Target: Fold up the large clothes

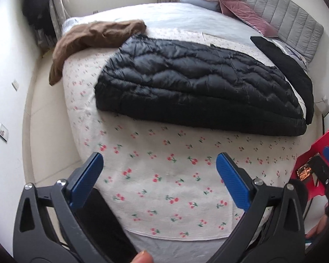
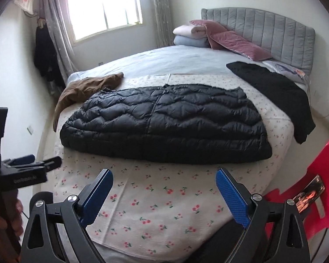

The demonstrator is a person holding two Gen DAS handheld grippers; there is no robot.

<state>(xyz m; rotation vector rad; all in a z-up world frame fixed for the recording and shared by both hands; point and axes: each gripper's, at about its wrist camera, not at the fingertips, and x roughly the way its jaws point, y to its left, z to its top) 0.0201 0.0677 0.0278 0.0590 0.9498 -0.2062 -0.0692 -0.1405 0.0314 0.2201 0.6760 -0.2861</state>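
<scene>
One black quilted down jacket [image 2: 164,122], folded flat on the cherry-print sheet [image 2: 164,197]; beside it one brown garment [image 2: 85,89], one black garment [image 2: 278,92]. Both grippers, left [image 1: 160,164] and right [image 2: 164,182]: fingers apart, empty, short of the jacket.

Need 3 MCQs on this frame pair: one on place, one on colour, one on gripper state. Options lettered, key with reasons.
1. Where does the brown garment lie?
A. on the red chair
B. at the bed's far left edge, hanging over it
C. on the pillows

2. What colour is the quilted jacket?
A. black
B. pink
C. grey

3. How are the left gripper and right gripper?
A. both shut on the jacket
B. one holds the sheet
C. both open, empty

Key: B, it drapes off that side; A, shiny black quilting; C, only the cherry sheet shows between the jaws.
</scene>
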